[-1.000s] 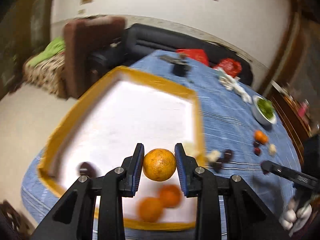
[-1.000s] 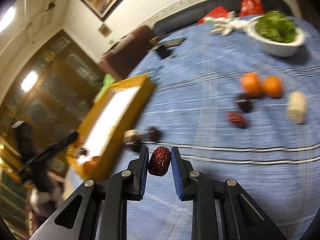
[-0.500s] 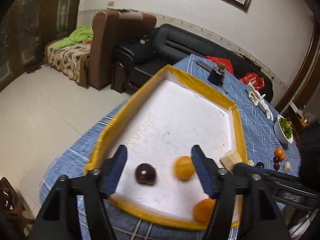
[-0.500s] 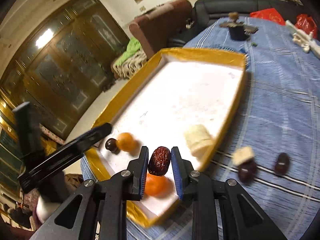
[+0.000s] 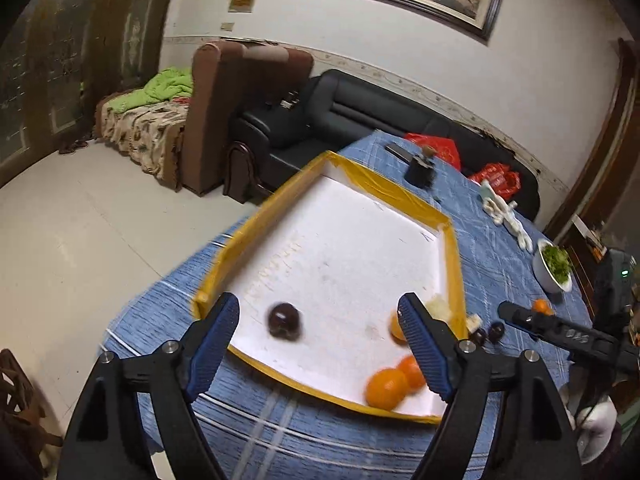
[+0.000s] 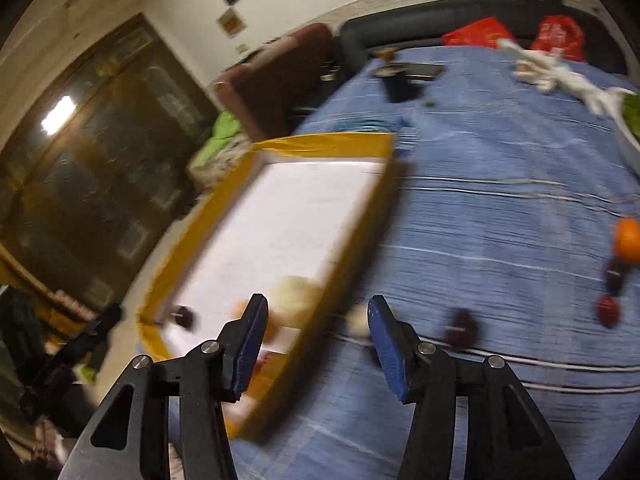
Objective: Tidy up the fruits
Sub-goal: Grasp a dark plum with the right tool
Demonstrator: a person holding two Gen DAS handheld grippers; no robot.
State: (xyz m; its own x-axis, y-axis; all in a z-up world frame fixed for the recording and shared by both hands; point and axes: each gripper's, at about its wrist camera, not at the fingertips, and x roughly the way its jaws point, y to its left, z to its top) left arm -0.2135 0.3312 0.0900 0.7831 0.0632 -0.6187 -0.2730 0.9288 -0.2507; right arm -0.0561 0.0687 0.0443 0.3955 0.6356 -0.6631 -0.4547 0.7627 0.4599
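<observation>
The table (image 5: 500, 248) wears a blue woven cloth with pale stripes, matt and ribbed. The tray (image 5: 256, 220) has a matt white floor and glossy yellow tape on its rim. The left hand-held gripper (image 5: 320, 320) is matt black plastic with ridged blue pads and bright metal pins. The sofa (image 5: 360, 108) looks like glossy black leather.

The left black two-finger tongs with blue ribbed pads (image 5: 320, 344) point steeply down over the near edge of the yellow-rimmed white tray (image 5: 452, 248), jaws spreading wide, nothing pressed between them. The right black, blue-padded tongs (image 6: 316, 344) slant down over the tray's right rim, jaws also opening, empty.
</observation>
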